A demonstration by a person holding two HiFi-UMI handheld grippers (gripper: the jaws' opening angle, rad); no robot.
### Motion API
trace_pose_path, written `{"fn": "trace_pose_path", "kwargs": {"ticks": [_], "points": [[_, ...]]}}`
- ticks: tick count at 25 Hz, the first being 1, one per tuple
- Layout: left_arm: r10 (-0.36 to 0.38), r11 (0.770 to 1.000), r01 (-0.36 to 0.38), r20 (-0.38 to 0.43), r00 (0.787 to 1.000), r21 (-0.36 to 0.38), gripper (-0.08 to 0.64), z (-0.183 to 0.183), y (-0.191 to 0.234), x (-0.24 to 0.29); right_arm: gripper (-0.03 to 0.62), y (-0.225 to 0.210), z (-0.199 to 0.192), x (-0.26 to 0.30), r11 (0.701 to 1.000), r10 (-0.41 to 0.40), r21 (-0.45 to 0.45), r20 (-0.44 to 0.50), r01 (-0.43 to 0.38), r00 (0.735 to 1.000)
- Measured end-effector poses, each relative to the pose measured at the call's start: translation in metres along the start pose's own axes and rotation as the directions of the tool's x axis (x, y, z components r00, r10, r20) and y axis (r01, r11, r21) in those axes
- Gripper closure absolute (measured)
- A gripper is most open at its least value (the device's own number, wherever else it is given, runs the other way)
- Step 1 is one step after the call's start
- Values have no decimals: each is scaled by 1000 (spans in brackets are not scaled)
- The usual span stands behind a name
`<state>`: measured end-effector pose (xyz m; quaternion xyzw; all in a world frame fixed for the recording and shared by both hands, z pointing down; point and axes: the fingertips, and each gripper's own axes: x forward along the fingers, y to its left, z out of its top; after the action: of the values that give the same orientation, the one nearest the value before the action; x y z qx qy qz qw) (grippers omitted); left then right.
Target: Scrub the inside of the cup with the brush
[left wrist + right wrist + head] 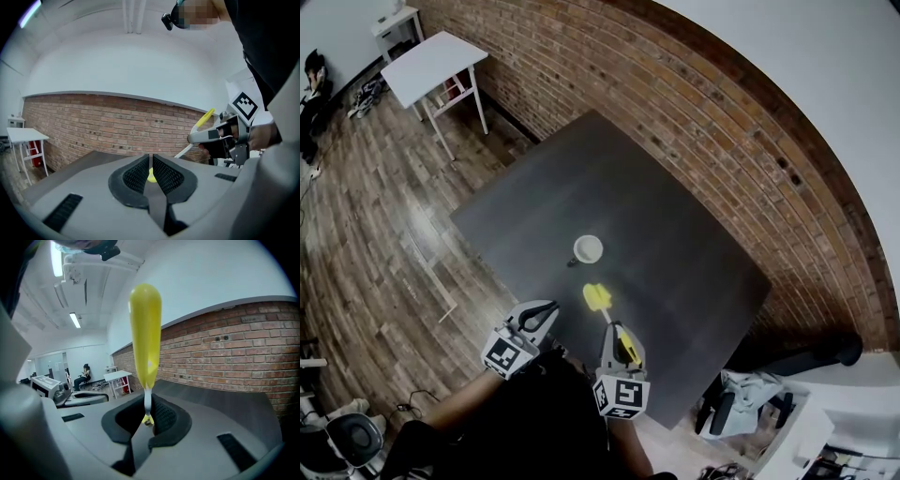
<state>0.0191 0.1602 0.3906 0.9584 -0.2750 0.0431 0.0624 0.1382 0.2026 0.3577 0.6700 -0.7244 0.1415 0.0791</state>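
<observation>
Two grippers sit at the dark grey bench's (675, 244) near edge. The left gripper (544, 312) has its fingers (136, 176) pressed together, empty. The right gripper (616, 335) clamps the yellow-headed white-stemmed brush (596, 297). The small white cup (588, 249) stands apart at the brush head's 12 o'clock, bare bench all round.

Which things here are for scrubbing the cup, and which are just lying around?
For the job:
- white cup on the dark table
- yellow brush, gripped by the right gripper
- left gripper, shut and empty

Just around:
- white side table
- seated person in the background
</observation>
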Motion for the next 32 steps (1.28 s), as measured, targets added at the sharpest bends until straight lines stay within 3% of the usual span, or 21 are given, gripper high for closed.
{"fn": "trace_pose_path", "kwargs": {"ticks": [7,17,21,25,32], "points": [[49,999,-50,-57,997,-10,509,-25,28,29,545,-13,-3,31,1000,21,-3,-34,-21,999],[-4,999,-3,-189,982,-36,508,-93,74,88,545,-25,-14,96,1000,-10,6,-104,10,995],[-27,999,15,-244,969,-52,508,-126,97,116,545,-32,-20,132,1000,-26,4,-133,27,991],[-73,997,61,-299,952,-48,443,-157,112,138,545,-35,-25,164,999,-36,9,-159,38,987],[-124,992,113,-380,917,-51,425,-211,124,162,545,-39,-48,206,998,-53,5,-217,55,975]]}}
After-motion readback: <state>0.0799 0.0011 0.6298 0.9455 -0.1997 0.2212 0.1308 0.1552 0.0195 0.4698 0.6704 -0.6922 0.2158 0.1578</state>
